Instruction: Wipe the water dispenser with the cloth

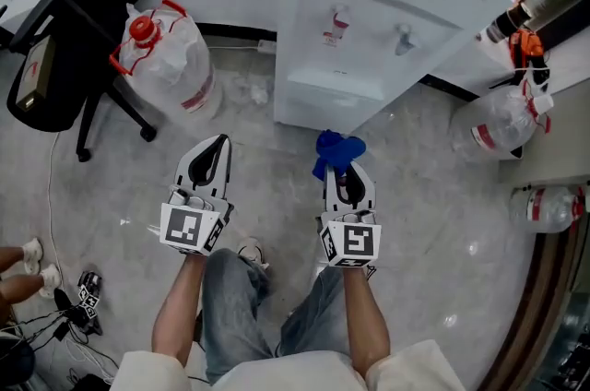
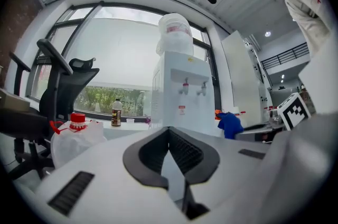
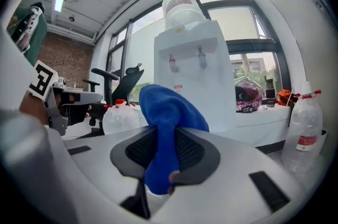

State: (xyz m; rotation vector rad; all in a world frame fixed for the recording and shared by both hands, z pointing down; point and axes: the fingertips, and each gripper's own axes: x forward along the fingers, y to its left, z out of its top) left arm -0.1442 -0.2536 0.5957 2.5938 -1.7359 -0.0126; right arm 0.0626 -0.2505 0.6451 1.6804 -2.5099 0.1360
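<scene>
Item: right gripper (image 3: 166,151), jaws clamping on the blue cloth (image 3: 170,112). The cloth's bunched free end is standing up out of the pads. Companion item: left gripper (image 2: 169,138), jaws resting together with nothing between them, held level beside the right one over the floor.

Item: water dispenser (image 1: 369,11), white, floor-standing, with a large bottle (image 3: 182,9) sitting inverted on top. No contact with the cloth is showing; the wipe appears to be only beginning.

Handling note, a judgement:
- The broad front panel and top are offering the easiest first strokes. Working from the top downward should avoid re-soiling areas already wiped.
- The bunched end should be leading, so that fabric rather than jaw plastic is meeting the casing.
- The clamp needs to be firm enough that dragging is not pulling the cloth loose.
- The two taps (image 1: 369,28) are projecting from the recess, so lighter passes around them seem wise.

Position: in the head view the dispenser is standing ahead of the right gripper, near but apart. The cloth (image 1: 336,151) is pointing toward the dispenser's base, with bare floor showing between them. The left gripper (image 1: 218,145) is lying further to the left, off the dispenser's front.
</scene>
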